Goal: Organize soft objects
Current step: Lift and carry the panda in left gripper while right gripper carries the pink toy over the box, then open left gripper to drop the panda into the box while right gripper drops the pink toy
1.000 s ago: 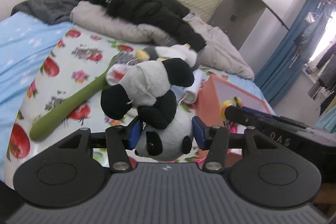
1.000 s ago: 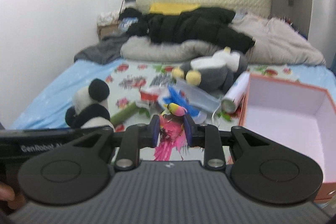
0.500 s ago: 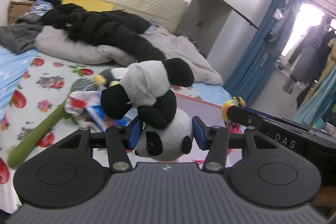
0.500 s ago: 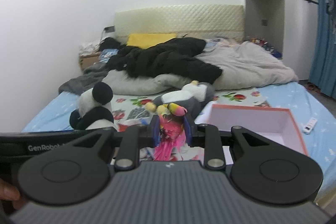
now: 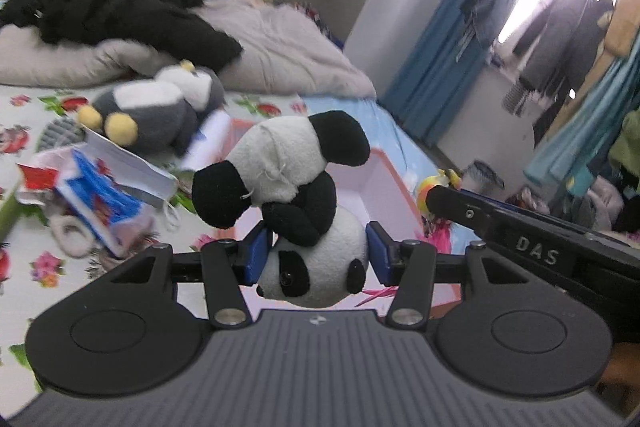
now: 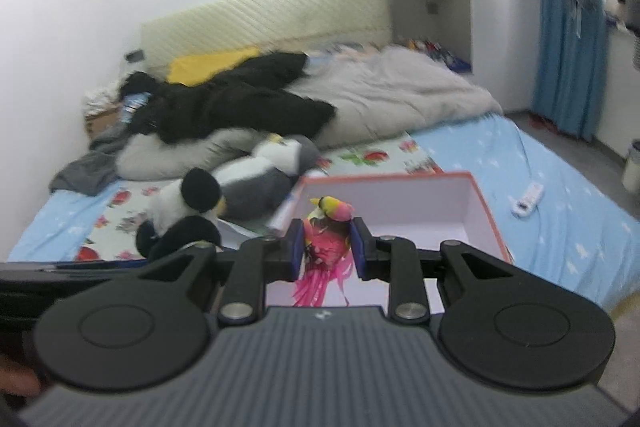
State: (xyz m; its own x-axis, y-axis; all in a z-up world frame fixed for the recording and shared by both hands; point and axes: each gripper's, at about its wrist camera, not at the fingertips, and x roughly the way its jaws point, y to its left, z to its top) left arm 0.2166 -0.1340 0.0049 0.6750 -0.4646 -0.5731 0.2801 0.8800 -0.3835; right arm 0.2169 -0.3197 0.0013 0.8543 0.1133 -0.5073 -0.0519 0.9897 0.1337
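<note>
My left gripper (image 5: 316, 259) is shut on a black-and-white panda plush (image 5: 288, 187), held upside down by its head above the bed. My right gripper (image 6: 326, 247) is shut on a small pink and yellow toy bird (image 6: 328, 235) with a feathery tail. An open box (image 6: 486, 211) with an orange rim and pale pink inside lies on the bed just beyond both grippers. In the right wrist view the panda (image 6: 184, 211) shows at the left. In the left wrist view the bird's (image 5: 430, 185) head peeks over the right gripper's arm. A grey penguin plush (image 5: 160, 107) lies on the floral sheet.
Blue and white packets and papers (image 5: 100, 187) lie scattered left of the box. A black coat (image 6: 232, 103) and grey quilt (image 6: 396, 95) are piled at the bed's head. A white remote (image 6: 528, 199) rests on the blue sheet at the right. Blue curtains (image 6: 568, 27) hang beyond the bed.
Both grippers have swung to the right with their toys held. The box now sits straight ahead of them, and the green stick toy has left the left view.
</note>
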